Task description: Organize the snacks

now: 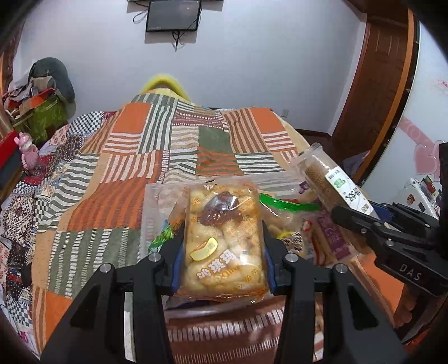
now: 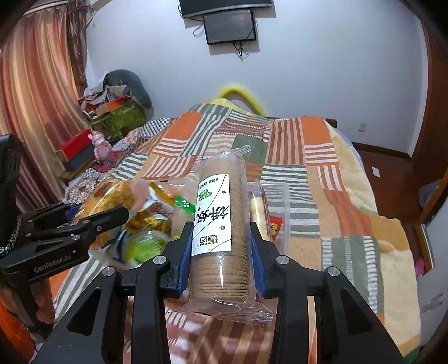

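Clamped between the blue pads of the left gripper (image 1: 222, 252) is a clear pack of golden fried pastry (image 1: 224, 238), its printed face turned up and its bottom seam hanging toward the camera; both fingers press against its long sides. Behind and below it sits a clear plastic bin (image 1: 156, 201) on the patchwork bedspread (image 1: 117, 173), with other wrapped snacks (image 1: 294, 224) heaped inside, among them a green-edged bag and a purple packet. Off to the right in that view, the right gripper (image 1: 361, 215) holds a sleeve of round biscuits (image 1: 327, 179) tilted up over the bin. From the right wrist camera, the same biscuit sleeve (image 2: 221, 232) stands lengthwise between the fingers of the right gripper (image 2: 221, 252), which are closed on its sides, white label facing the lens and crimped end nearest. To its left the left gripper (image 2: 92, 215) carries the pastry pack (image 2: 109, 198), though that part is blurred. The bin's far wall (image 2: 282, 210) shows just right of the sleeve, with what seems to be a pale roll packet (image 2: 259, 204) inside. A pink toy (image 2: 100, 145) stands near the bed's left edge, and a dark screen (image 2: 229, 26) hangs on the wall.
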